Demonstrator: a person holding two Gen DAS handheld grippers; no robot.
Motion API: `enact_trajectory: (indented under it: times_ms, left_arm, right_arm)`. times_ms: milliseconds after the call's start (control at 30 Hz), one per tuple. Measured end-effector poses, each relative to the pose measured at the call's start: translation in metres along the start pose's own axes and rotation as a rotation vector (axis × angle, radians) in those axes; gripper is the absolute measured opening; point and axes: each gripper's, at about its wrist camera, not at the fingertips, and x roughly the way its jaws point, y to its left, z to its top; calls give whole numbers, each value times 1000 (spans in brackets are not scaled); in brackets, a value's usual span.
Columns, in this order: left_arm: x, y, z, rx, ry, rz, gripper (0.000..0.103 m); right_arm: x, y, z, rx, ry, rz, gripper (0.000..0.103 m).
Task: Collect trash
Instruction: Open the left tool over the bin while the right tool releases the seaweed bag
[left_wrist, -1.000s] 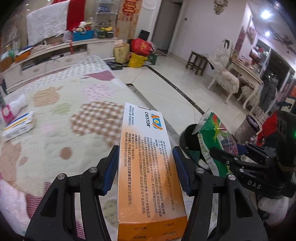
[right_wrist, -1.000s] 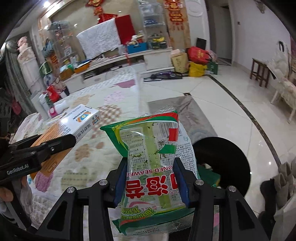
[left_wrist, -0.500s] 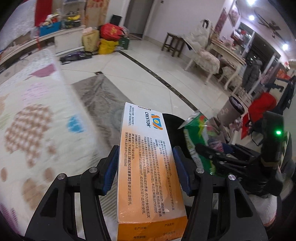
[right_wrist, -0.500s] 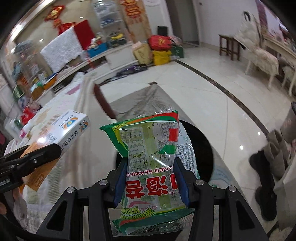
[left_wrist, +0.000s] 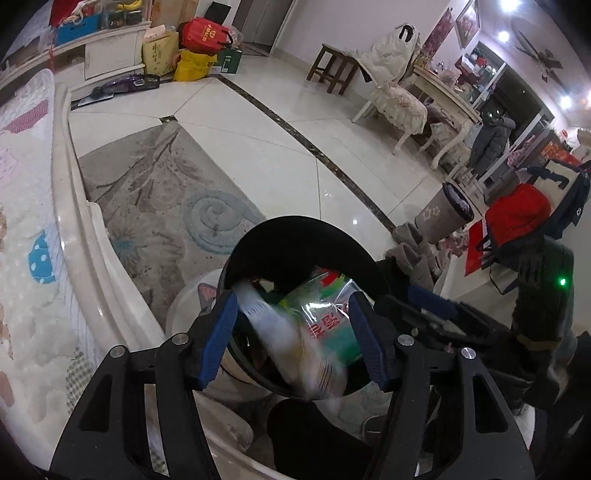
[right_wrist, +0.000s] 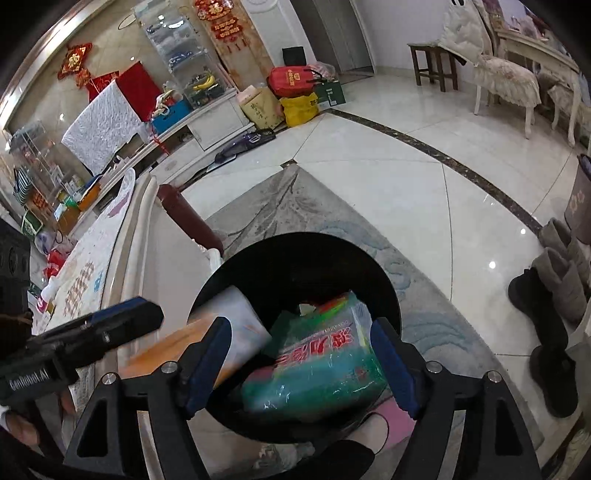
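dropping both pieces into the black bin (right_wrist: 295, 258) beside the rug. left gripper (left_wrist: 291, 336) opening, orange-and-white carton (left_wrist: 273, 332) blurred and loose between its blue pads, no longer pressed. right gripper (right_wrist: 299, 365) opening wide, green seaweed packet (right_wrist: 325, 365) slipping free into the bin mouth. carton: light, stiff, best pinched across its narrow sides. packet: crinkly, slick film, best taken at a flat edge. red chinese characters on packet, unreadable at this blur; "genrobot.ai" on the left gripper's body.
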Motion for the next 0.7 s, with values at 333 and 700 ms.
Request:
enact_trajectory:
  times_ms: [333, 700]
  left_arm:
    - [-26, 13, -17, 13, -41, 92, 63]
    - [-89, 31, -42, 40, -157, 242, 63]
  right_arm:
    - [-10, 20, -11, -31, -12, 20, 76]
    - [-41, 81, -17, -173, -62, 27, 76]
